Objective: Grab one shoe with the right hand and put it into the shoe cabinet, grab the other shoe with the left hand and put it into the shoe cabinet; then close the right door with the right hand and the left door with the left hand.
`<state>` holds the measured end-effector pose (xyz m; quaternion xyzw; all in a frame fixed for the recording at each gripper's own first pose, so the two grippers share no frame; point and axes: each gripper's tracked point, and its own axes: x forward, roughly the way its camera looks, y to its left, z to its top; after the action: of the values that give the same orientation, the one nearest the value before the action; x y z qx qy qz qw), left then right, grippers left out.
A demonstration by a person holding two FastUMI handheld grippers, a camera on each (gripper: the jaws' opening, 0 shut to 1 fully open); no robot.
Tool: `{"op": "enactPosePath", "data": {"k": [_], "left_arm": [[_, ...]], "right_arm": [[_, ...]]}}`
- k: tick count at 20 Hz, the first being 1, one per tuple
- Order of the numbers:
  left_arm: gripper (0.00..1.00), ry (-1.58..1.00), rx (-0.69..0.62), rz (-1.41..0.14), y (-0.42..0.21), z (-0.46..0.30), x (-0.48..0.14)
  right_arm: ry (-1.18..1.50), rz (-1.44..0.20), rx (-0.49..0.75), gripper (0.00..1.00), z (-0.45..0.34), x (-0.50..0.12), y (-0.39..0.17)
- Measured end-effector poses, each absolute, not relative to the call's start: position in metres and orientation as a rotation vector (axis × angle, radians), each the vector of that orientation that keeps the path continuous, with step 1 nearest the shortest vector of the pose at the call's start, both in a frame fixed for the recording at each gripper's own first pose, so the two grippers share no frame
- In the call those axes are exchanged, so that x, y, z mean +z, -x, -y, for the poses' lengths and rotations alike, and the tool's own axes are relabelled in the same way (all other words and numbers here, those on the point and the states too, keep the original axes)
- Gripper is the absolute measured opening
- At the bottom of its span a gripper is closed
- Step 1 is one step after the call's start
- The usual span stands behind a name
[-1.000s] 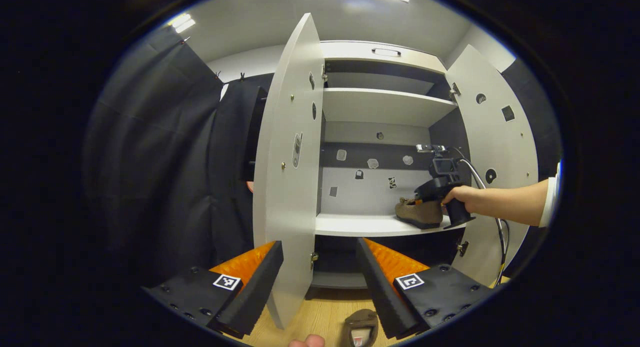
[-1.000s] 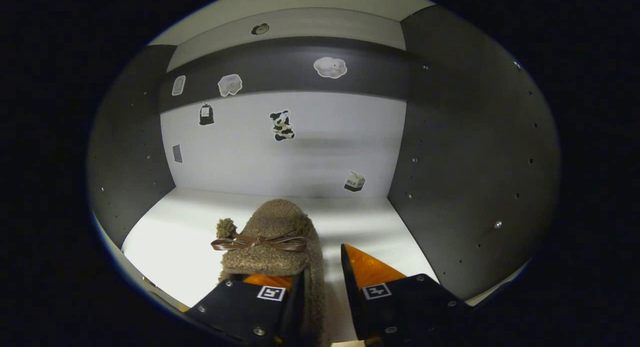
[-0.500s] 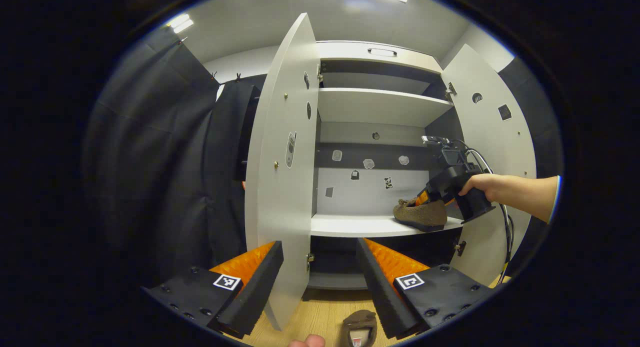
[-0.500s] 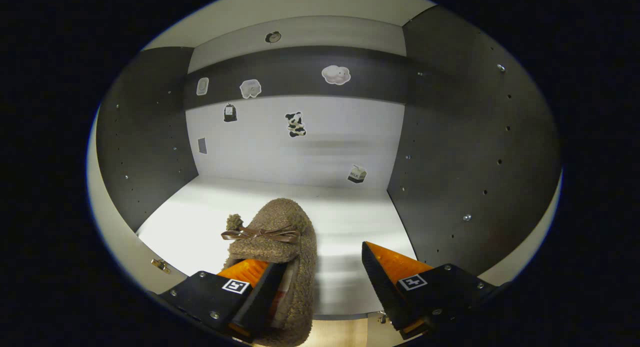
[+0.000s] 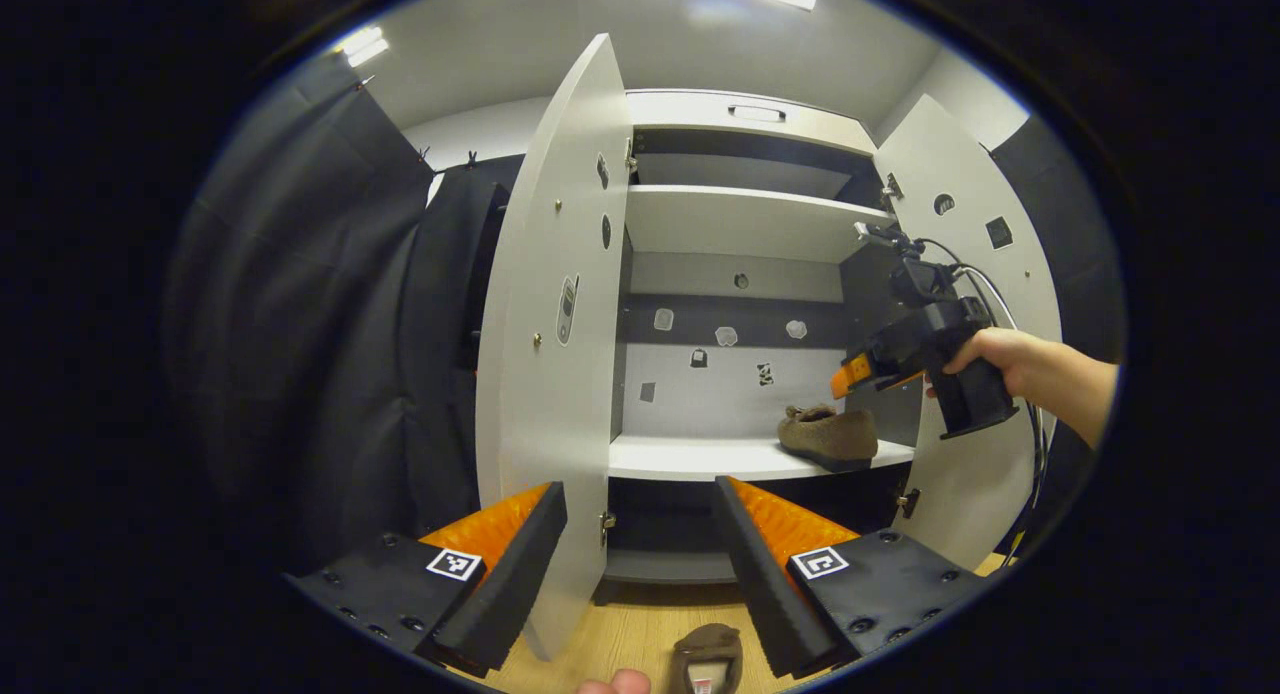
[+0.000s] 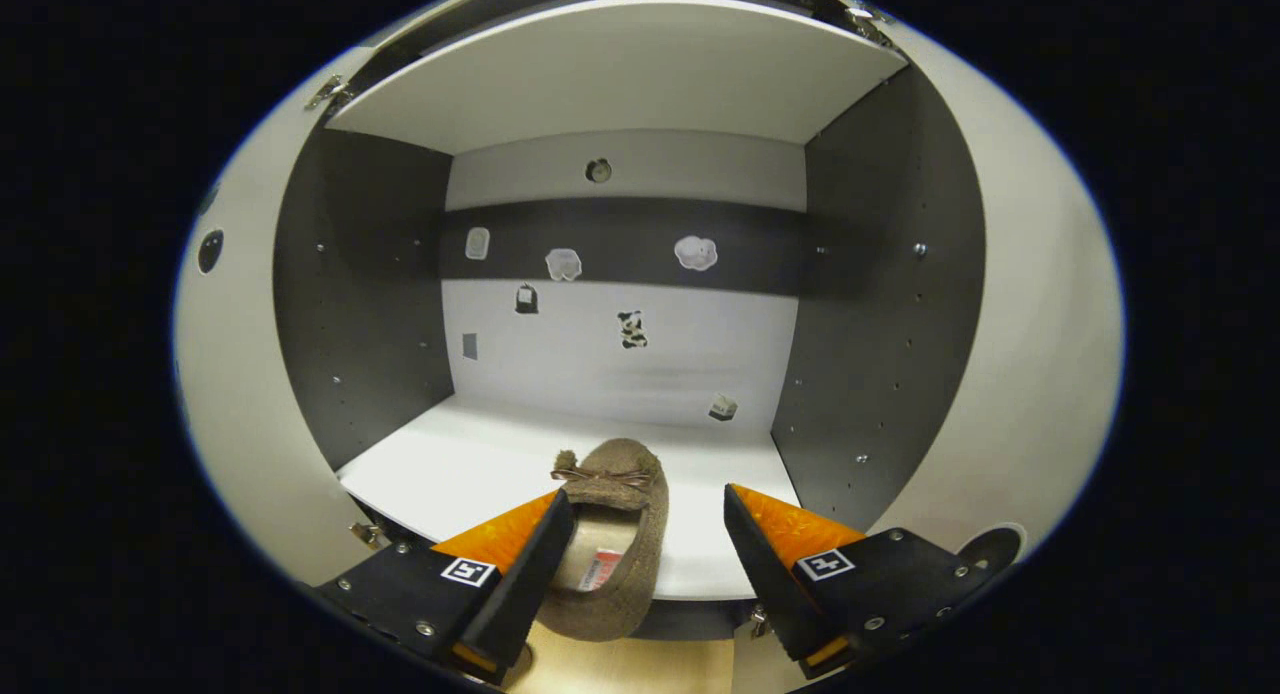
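Right gripper (image 6: 640, 534) fingers apart, nothing between them, held in front of cabinet, clear of shelf edge. Left gripper (image 5: 640, 534) fingers also apart, empty, low over wooden floor (image 5: 620, 634). 1 brown shoe (image 6: 612, 534) lies on white shelf (image 6: 450, 464), toe toward back wall, heel at shelf front edge. 2nd shoe (image 5: 706, 656) on floor just below left gripper, partly cut off, probably toe up. Both cabinet doors open: left door (image 5: 550, 324), right door (image 5: 985, 454). Hand (image 5: 1000, 359) holds right gripper beside right door
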<state>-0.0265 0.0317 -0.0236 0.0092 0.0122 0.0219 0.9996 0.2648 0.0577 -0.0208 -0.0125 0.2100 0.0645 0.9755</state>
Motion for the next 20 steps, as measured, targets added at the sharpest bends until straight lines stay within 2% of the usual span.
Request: {"op": "enactPosePath", "data": {"k": [3, 5, 8, 9, 12, 13, 18, 20], "left_arm": [[0.94, 0.015, 0.005, -0.025, 0.031, -0.02, -0.023], [0.97, 0.019, -0.014, -0.03, 0.034, -0.013, -0.023], [0.96, 0.022, -0.031, -0.047, 0.037, -0.006, -0.026], [0.94, 0.023, -0.036, -0.052, 0.038, -0.003, -0.027], [0.96, 0.012, -0.045, -0.066, 0.043, 0.007, -0.035], [0.99, 0.014, -0.048, -0.075, 0.044, 0.011, -0.039], [0.94, 0.083, -0.077, -0.159, 0.056, 0.022, -0.075], [0.96, 0.099, -0.061, -0.203, 0.057, 0.018, -0.089]], "right_arm": [[0.068, -0.36, 0.147, 0.94, -0.059, 0.0, -0.231], [0.057, -0.319, 0.159, 0.94, -0.062, 0.008, -0.204], [0.011, -0.289, 0.173, 0.94, -0.061, 0.007, -0.166], [-0.006, -0.286, 0.174, 0.94, -0.059, 0.005, -0.154], [-0.042, -0.277, 0.178, 0.94, -0.053, -0.004, -0.121], [-0.048, -0.267, 0.163, 0.94, -0.048, -0.007, -0.113], [-0.075, -0.192, 0.089, 0.94, -0.028, -0.025, -0.069], [-0.112, -0.157, 0.083, 0.94, -0.025, -0.034, -0.059]]}}
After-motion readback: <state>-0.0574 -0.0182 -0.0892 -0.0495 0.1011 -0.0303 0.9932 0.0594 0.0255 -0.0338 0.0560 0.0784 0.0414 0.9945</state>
